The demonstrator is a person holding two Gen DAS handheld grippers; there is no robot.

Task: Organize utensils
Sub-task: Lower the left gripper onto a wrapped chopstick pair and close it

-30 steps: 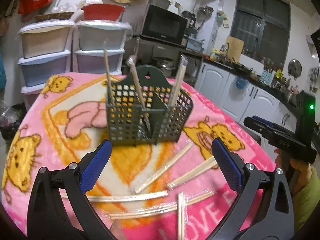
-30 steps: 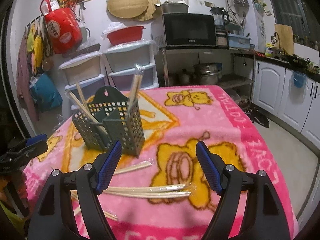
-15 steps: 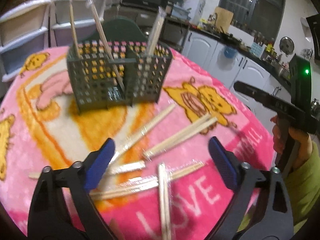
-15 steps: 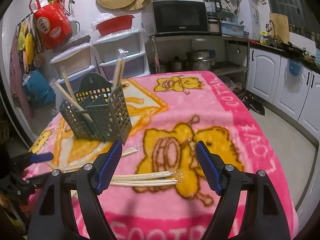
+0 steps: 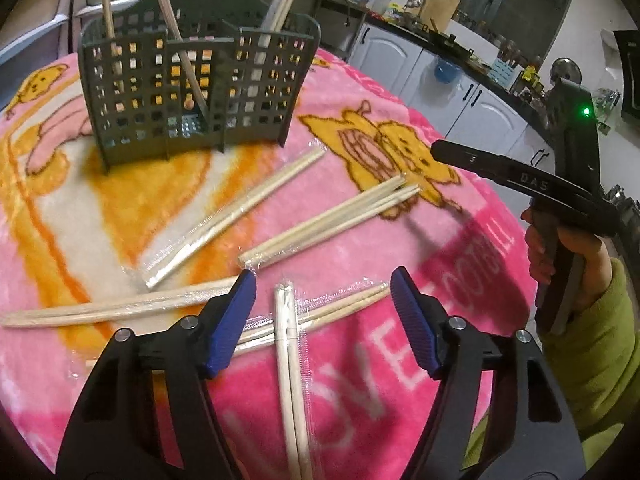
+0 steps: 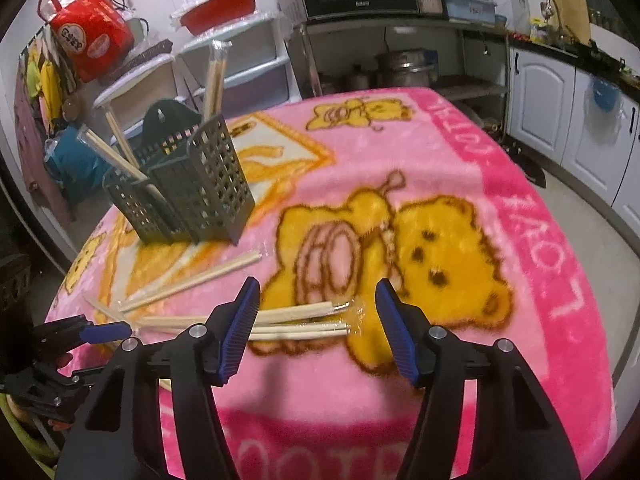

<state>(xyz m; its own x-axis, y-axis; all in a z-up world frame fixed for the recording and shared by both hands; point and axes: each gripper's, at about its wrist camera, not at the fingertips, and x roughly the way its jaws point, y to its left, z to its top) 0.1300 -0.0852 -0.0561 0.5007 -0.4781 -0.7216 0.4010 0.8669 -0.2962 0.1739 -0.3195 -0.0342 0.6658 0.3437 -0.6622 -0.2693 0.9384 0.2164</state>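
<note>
Left wrist view: a wrapped chopstick pair (image 5: 289, 344) lies lengthwise at lower centre, between the spread, empty fingers of the left gripper (image 5: 322, 322); more pairs fan above it toward the green basket (image 5: 192, 92) at upper left. Right wrist view alone shows the right gripper (image 6: 316, 326) spread and empty over two pairs (image 6: 296, 322) on the pink blanket (image 6: 520, 280).
</note>
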